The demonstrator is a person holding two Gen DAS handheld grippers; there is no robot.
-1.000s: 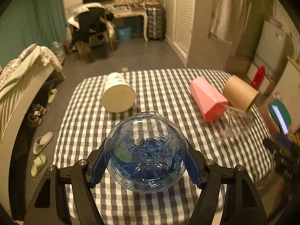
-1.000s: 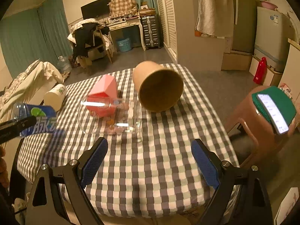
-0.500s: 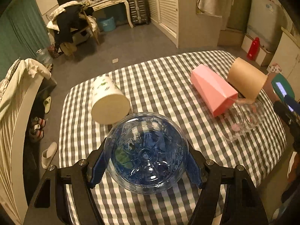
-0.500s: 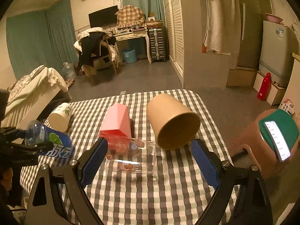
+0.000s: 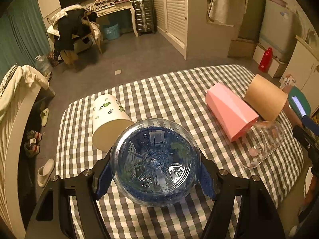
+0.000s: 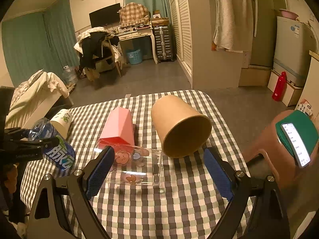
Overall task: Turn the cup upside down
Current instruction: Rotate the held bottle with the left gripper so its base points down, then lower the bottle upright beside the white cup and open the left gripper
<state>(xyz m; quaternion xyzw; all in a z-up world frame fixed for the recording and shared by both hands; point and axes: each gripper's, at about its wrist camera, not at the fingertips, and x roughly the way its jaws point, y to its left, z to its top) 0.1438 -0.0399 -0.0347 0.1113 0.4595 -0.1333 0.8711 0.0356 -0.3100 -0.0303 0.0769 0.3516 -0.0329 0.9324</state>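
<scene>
My left gripper (image 5: pixel 154 176) is shut on a clear blue water bottle (image 5: pixel 155 162), held on its side above the checked table; the bottle also shows in the right wrist view (image 6: pixel 53 145). My right gripper (image 6: pixel 158 171) is open and empty over a clear glass cup (image 6: pixel 131 165) with cartoon prints that lies on its side. Behind it lie a pink faceted cup (image 6: pixel 119 127) and a brown paper cup (image 6: pixel 179 127), both on their sides. A white paper cup (image 5: pixel 108 119) with leaf prints lies on its side at the table's left.
The checked tablecloth (image 6: pixel 159 209) covers the table. A pink stool (image 6: pixel 269 149) with a green pad and a phone (image 6: pixel 297 143) stands at the right edge. A bed (image 5: pixel 12 103) is at the left, with slippers on the floor.
My left gripper has tilted with the bottle, so more of the room shows and the white cup sits closer. My right gripper has pulled back and risen; the glass cup now lies between its fingers.
</scene>
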